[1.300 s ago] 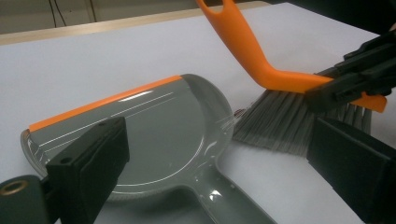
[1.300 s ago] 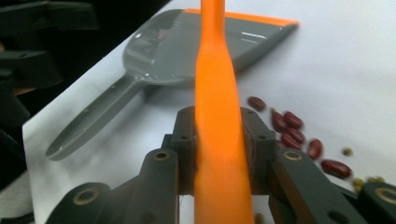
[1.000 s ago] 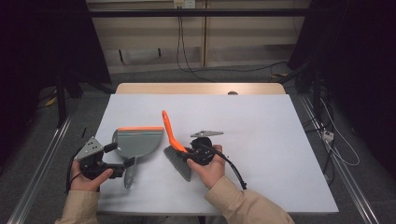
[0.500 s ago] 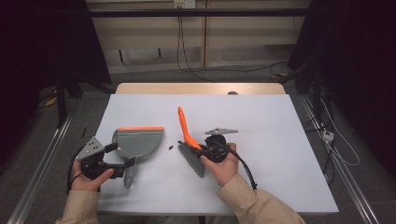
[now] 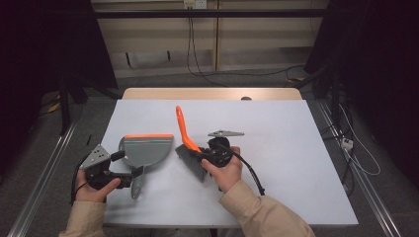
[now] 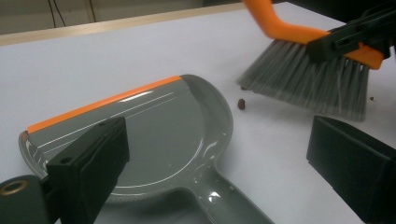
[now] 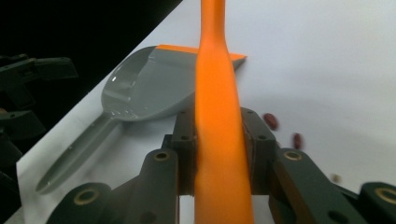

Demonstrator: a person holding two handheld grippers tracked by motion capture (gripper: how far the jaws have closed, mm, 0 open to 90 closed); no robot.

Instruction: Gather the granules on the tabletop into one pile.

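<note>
Orange-handled brush (image 5: pixel 187 146), clamped in my right gripper (image 5: pixel 210 154) by the spine; bristles just off the table (image 5: pixel 296 148), right of the dustpan (image 5: pixel 146 149). Dustpan: lying flat, pan empty, orange lip turned away from me. My left gripper (image 6: pixel 224 163) sits at the pan's handle, jaws apart on either side of it, not pressing. Beans (image 7: pixel 271 120): a few dark ones loose on the table near the bristles, none in the pan yet. My judgement: sweeping barely begun; all beans left to gather. Against half a second ago, the brush has come leftward toward the pan and leans further over; dustpan and left gripper unmoved.
</note>
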